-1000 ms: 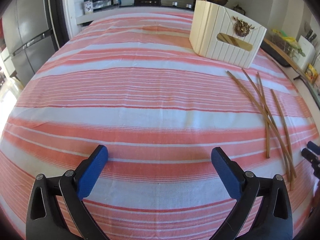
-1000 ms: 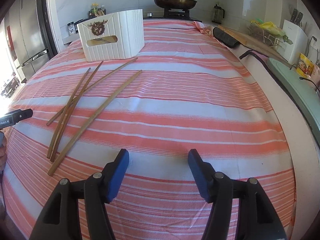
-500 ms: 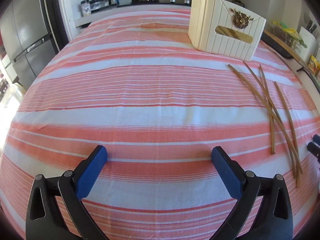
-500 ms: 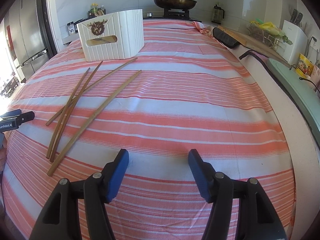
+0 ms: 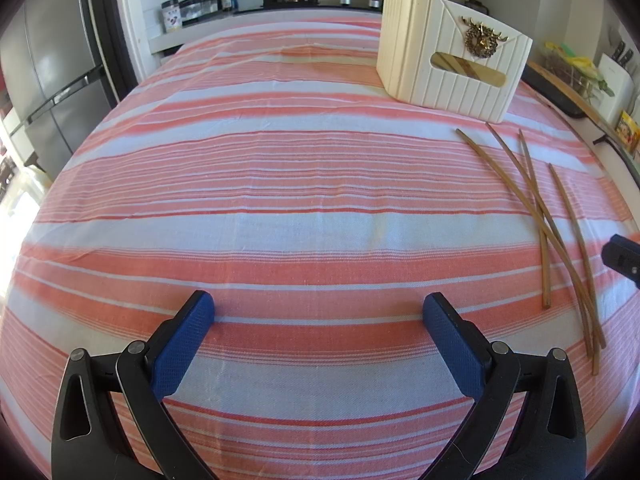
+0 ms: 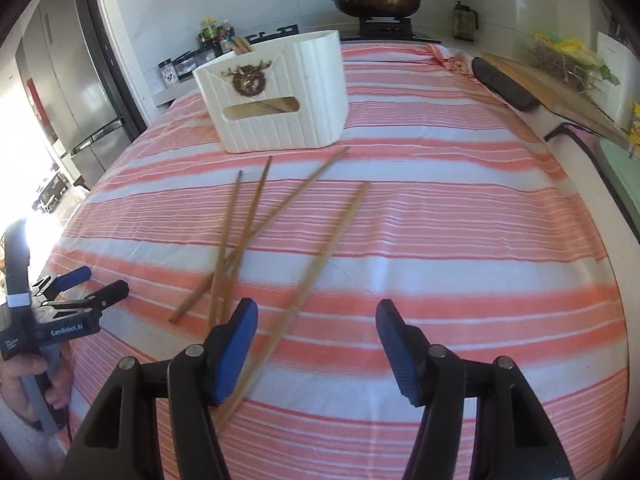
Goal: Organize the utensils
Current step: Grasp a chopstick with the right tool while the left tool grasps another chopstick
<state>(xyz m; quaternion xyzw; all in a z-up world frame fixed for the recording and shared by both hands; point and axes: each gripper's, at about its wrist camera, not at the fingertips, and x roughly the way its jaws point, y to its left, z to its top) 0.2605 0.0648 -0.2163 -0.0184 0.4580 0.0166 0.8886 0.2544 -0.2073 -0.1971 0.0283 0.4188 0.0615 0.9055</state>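
Four chopsticks (image 6: 256, 232) lie loose before the white holder (image 6: 280, 100).

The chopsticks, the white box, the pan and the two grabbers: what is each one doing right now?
Loose chopsticks: four lying on the cloth, some crossed.
White box: upright, with chopsticks standing inside.
Pan: on the stove, lid on.
Left gripper: jaws open, holding nothing.
Right gripper: jaws open and just closing a little, over one chopstick's near end, not gripping.
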